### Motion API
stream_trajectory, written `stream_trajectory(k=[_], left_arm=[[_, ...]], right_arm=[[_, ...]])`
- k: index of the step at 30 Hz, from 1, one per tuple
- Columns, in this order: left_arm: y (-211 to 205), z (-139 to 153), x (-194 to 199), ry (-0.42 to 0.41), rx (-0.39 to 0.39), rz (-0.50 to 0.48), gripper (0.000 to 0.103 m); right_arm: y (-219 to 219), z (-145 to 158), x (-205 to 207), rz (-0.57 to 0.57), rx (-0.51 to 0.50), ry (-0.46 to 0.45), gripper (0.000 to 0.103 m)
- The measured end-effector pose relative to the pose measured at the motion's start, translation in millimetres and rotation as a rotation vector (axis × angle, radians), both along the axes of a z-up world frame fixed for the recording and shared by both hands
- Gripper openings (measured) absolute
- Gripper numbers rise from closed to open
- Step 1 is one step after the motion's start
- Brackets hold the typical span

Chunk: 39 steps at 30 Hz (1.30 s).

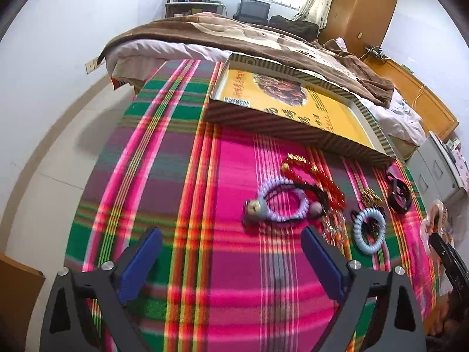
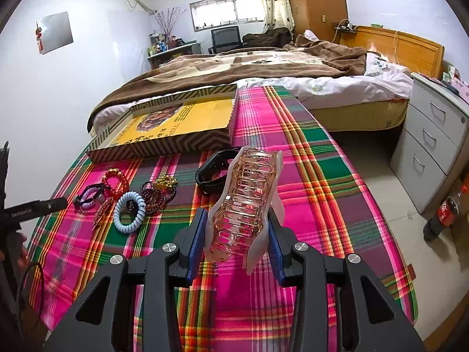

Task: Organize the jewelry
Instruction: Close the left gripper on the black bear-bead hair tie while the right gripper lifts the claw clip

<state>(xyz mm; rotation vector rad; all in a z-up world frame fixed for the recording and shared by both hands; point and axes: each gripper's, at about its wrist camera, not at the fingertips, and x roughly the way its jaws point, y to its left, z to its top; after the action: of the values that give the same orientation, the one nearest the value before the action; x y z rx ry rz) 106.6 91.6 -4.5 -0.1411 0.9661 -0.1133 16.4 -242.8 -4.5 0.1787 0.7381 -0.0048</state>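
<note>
- Your right gripper (image 2: 238, 236) is closed on the clear pink hair claw (image 2: 244, 196); both blue pads press its sides and it stands upright between them, lifted off the striped cloth (image 2: 316, 193).
- Your left gripper (image 1: 231, 252) is spread wide with nothing in it, hovering over bare cloth just short of the pile.
- Just ahead of the left gripper lie the lilac coil hair tie (image 1: 281, 202) with its small charm, the red bead bracelet (image 1: 319, 179) touching it, and the pale blue coil hair tie (image 1: 369, 230) to the right.
- Further right sit the dark bead bracelets (image 2: 155, 193) and the black clip (image 2: 212, 173), which lies just behind the claw in the right view.
- The shallow box (image 2: 176, 143), with its yellow bottom, stands at the far edge of the cloth beyond the pile; nothing seems to be in it yet.
- The step in hand looks like carrying the claw to the box, so the sorting seems barely begun.
- Next, you need to swing the right gripper forward and left, clear the box wall, and let go low over the yellow bottom.
- For the left, the lilac tie is nearest; come down across its ring, since it overlaps the red bracelet and may drag it along.
</note>
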Motion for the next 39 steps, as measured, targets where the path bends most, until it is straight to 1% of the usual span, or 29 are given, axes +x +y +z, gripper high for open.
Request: stream_trajectory(k=[2,6,7,12,15,16,17,18,20,24,26,27,29,31,34,39], left_arm=[[-0.3,-3.6,6.7,0.014,-0.012,-0.003,0.089],[-3.0,-9.4,12.5,0.037,-0.002,0.018,0.084],[-4.0,-10.7,14.1,0.046,0.006,0.029,0.079],[-8.6,-11.0,19.3,0.034,-0.007,0.042,0.077],[-9.4,-12.2,22.3,0.034,-0.022,0.047,0.073],[-11.4,-12.4,23.0,0.031,-0.013,0.041,0.07],[-13.1,-12.3,23.2,0.028,-0.006,0.036,0.064],[-14.7,-12.2,23.7,0.027,-0.002,0.03,0.062],[-17.0,-11.8,23.8,0.02,-0.002,0.022,0.053],[-20.0,-12.3,22.3,0.01,-0.012,0.017,0.045],[-23.3,-12.3,22.0,0.008,-0.012,0.006,0.035],[-25.3,-12.4,21.9,0.007,-0.013,-0.003,0.033],[-28.0,-12.0,21.5,0.007,-0.018,-0.014,0.024],[-29.7,-11.1,20.7,0.003,-0.023,-0.021,0.019],[-31.5,-8.4,18.8,-0.009,-0.001,-0.021,0.017],[-29.9,2.3,14.2,-0.043,-0.016,-0.023,0.015]], right_arm=[[1.2,-0.4,1.2,0.011,-0.003,-0.007,0.04],[1.5,-1.1,1.0,0.029,-0.015,-0.02,0.039],[0.4,-1.3,1.4,0.032,-0.012,-0.02,0.039],[-1.6,-2.5,4.3,0.035,-0.009,-0.018,0.04],[-2.0,-2.9,4.5,0.038,-0.007,-0.017,0.04],[-2.2,-3.0,4.4,0.038,-0.006,-0.017,0.04],[-2.2,-3.4,4.7,0.039,-0.006,-0.016,0.04],[-2.0,-3.4,5.1,0.039,-0.005,-0.016,0.04],[-1.8,-4.2,5.9,0.04,-0.002,-0.014,0.04],[-1.5,-5.7,7.3,0.044,0.0,-0.009,0.04],[-1.1,-5.8,6.8,0.045,-0.001,-0.01,0.039],[-1.1,-5.8,6.9,0.044,0.0,-0.01,0.04],[-0.6,-5.6,6.8,0.044,-0.002,-0.011,0.04],[-0.6,-5.1,6.7,0.043,-0.003,-0.011,0.04],[-0.3,-4.9,6.6,0.042,-0.004,-0.012,0.04],[-0.2,-4.2,6.2,0.045,-0.003,-0.015,0.039]])
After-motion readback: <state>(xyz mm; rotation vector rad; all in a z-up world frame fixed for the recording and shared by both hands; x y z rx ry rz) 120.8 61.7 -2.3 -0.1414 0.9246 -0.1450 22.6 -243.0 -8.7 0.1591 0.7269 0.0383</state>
